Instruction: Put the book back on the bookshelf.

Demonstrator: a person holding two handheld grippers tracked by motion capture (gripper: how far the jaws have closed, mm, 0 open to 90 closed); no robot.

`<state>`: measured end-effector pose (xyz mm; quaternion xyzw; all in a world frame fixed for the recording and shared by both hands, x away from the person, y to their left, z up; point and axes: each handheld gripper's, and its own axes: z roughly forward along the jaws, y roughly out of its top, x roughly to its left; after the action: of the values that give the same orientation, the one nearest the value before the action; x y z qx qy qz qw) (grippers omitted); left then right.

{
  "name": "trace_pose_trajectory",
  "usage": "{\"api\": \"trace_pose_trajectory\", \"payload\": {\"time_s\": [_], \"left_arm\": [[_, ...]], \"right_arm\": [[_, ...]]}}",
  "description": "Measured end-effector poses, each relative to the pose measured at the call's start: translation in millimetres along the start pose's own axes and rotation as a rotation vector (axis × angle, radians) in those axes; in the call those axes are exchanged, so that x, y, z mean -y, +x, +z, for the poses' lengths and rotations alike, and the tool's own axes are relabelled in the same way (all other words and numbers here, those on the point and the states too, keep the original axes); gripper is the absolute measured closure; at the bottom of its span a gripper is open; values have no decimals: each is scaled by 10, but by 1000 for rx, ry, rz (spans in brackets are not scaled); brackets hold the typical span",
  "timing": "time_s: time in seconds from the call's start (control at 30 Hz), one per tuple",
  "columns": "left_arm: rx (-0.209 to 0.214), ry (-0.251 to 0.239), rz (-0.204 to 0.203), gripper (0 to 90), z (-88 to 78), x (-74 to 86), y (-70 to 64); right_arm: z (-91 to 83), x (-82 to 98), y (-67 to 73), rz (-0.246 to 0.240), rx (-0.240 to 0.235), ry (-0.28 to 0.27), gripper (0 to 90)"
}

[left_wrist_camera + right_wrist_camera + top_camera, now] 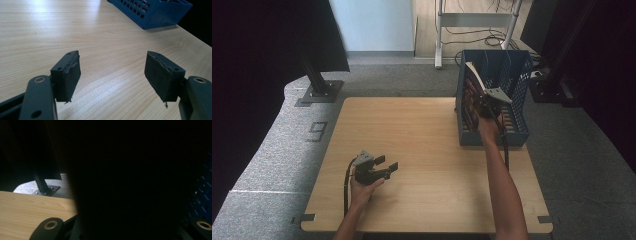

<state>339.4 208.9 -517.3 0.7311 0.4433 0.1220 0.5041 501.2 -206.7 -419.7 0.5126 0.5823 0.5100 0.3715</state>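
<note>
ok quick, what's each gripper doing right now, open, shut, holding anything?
Left gripper: open, holding nothing, above the table.
Right gripper: at the blue basket, against a flat dark thing; open or shut cannot be told.

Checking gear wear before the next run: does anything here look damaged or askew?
Yes. The left gripper pads look worn: their rubber facing is frayed and peeling at the edges, with loose shreds hanging from the lower corners. In the blue basket, a flat item leans tilted at the right gripper.

A light wooden table [422,150] carries a blue slotted basket [517,132] at its far right corner.
</note>
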Motion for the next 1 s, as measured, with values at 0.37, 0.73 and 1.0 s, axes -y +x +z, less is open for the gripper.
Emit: {"api": "trace_pose_trajectory", "payload": {"time_s": [0.37,0.73,1.0], "left_arm": [[-3,-5,-1,289,1,0,3],[-6,-12,-4,292,-13,-7,28],[-8,-16,-6,293,-28,-11,44]], "right_arm": [[-9,-3,-34,-32,30,-3,812],[44,-29,-36,-26,68,-38,814],[115,-97,-57,-6,105,-62,814]]}}
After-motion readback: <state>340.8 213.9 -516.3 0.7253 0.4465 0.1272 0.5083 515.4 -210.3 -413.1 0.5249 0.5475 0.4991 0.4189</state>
